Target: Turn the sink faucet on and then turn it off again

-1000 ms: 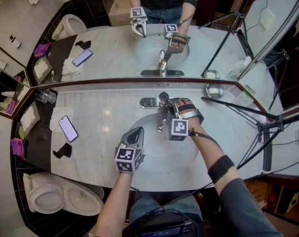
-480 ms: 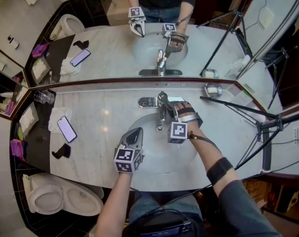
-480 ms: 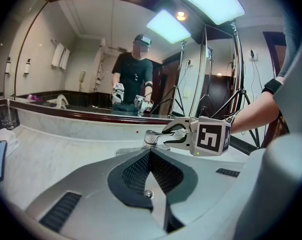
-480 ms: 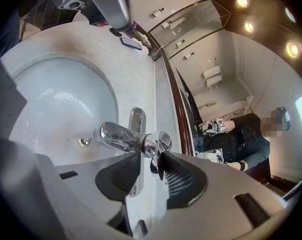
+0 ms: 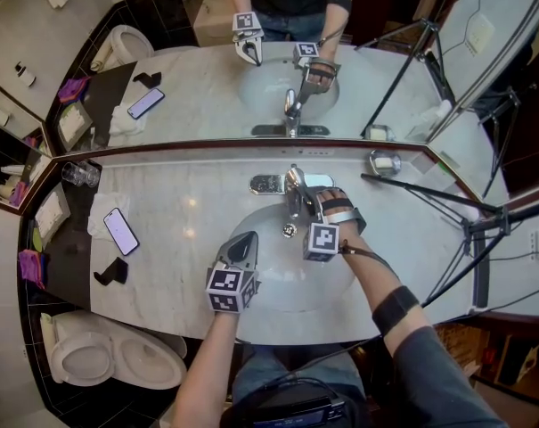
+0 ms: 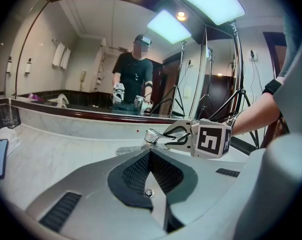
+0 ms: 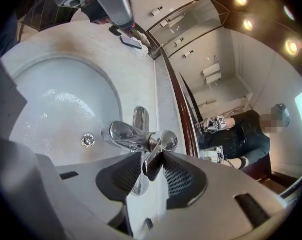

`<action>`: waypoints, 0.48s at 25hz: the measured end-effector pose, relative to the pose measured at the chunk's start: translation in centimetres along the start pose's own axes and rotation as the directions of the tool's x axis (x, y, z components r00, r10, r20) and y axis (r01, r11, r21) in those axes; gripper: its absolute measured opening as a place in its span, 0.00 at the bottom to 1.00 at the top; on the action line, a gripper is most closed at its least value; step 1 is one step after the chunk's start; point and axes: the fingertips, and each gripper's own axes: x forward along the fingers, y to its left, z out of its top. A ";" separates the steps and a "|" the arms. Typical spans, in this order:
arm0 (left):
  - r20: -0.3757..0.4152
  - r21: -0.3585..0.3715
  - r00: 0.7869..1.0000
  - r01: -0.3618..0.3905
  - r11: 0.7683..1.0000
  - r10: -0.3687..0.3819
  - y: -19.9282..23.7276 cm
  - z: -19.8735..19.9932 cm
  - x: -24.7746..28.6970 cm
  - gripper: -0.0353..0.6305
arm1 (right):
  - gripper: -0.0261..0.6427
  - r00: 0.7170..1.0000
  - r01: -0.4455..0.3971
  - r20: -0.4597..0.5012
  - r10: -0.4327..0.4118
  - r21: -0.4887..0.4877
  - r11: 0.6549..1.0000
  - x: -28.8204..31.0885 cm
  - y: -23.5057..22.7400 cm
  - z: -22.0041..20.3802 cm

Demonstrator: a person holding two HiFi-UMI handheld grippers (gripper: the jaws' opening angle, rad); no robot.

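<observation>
At lower centre of the head view, the left gripper (image 5: 243,244) is held over the near part of the sink (image 5: 267,285), its jaws brought together on nothing. Further right, at the back rim of the basin on the marble surface (image 5: 184,205), the faucet (image 5: 292,196) is fixed. Its lever (image 7: 153,160) is clamped between the jaws of the right gripper (image 5: 304,191), which have just been closing.

The chromed lever is judged rigid, smooth and probably slippery. It would best be held across its flat sides near the free end and swung along its pivot, not forced.

The grip is hidden under the hand in the head view and is shown only by the right gripper view, along with the drain (image 7: 88,140).
</observation>
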 end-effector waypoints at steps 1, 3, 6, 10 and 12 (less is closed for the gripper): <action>-0.001 0.000 1.000 0.001 1.000 -0.001 -0.1 0.0 0.0 0.05 | 0.25 1.000 0.003 -0.003 -0.003 0.002 1.000 0.0 0.0 -0.1; -0.002 0.003 1.000 0.002 1.000 -0.002 -0.2 -0.1 -0.2 0.05 | 0.25 1.000 0.010 -0.007 -0.010 0.002 1.000 0.0 0.0 -0.2; -0.002 0.007 1.000 -0.003 1.000 0.003 -0.1 -0.2 -0.7 0.05 | 0.26 1.000 0.003 -0.005 -0.003 -0.007 1.000 -0.1 0.1 -0.2; -0.002 0.009 1.000 -0.010 1.000 0.010 0.0 -0.2 -1.6 0.05 | 0.26 1.000 -0.005 -0.013 0.006 0.051 0.999 -0.6 0.1 -0.2; 0.001 0.011 1.000 -0.013 1.000 0.013 -0.1 0.0 -2.2 0.06 | 0.27 1.000 -0.008 -0.011 0.009 0.109 0.994 -1.7 0.3 -0.1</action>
